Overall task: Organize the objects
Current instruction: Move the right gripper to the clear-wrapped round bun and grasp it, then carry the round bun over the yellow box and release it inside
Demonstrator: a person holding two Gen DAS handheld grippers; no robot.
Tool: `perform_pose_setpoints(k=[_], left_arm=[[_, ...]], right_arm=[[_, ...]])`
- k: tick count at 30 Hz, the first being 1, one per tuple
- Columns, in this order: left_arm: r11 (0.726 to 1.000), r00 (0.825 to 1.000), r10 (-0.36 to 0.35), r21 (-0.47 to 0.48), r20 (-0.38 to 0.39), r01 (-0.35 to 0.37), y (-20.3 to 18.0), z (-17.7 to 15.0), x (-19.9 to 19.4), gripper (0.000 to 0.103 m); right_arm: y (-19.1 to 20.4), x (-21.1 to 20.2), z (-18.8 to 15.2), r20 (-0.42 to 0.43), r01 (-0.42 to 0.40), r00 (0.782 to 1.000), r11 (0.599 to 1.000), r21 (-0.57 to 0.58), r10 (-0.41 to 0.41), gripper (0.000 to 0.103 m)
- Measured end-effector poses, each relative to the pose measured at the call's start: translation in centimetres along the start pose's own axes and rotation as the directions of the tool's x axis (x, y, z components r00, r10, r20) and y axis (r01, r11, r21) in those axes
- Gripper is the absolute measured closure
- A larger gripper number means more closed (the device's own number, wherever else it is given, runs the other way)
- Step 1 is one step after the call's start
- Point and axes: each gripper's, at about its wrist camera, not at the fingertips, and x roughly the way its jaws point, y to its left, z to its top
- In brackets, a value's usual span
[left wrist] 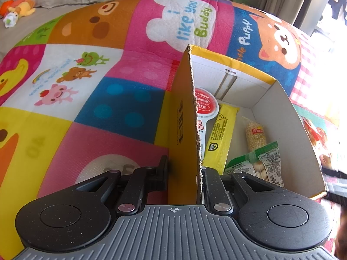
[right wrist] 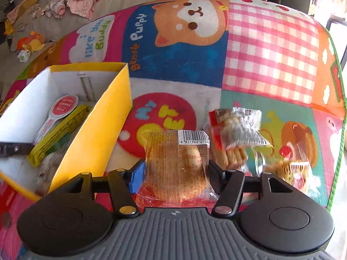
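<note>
A yellow cardboard box with a white inside stands on the colourful play mat. My left gripper is shut on the box's left wall. Inside lie a red-and-white paddle-shaped tag, a yellow snack bar, an oat bar and a green-edged biscuit pack. The box also shows in the right wrist view. My right gripper is shut on an orange clear-wrapped pastry pack, just right of the box. Two more snack packs lie on the mat beyond.
The play mat covers the surface; its green edge runs down the right. Beyond it are a beige sofa, plush toys and baby clothes. Curtains and a bright window are at far right.
</note>
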Motion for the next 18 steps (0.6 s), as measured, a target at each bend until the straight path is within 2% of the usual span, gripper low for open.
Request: perform_pose_setpoints(k=[3,10,18], left_arm=[[1.0,1.0,-0.001,-0.003,0.0,0.001,0.0,0.0,0.0,0.086],[1.0,1.0,-0.002,-0.004,0.0,0.002,0.0,0.0,0.0,0.086],[1.0,1.0,-0.003,-0.005,0.0,0.003,0.1,0.0,0.0,0.086]], right_arm=[[0.4,-2.5,-2.6,-0.017,-0.055,0.998,0.998,-0.008,0.054,0.043],[0.8,-6.7,-6.7,-0.052,-0.1,0.994,0.995,0.006,0.1,0.043],[1.8,-7.4,-7.7,-0.059,-0.085,0.995,0.996,-0.008,0.084,0.04]])
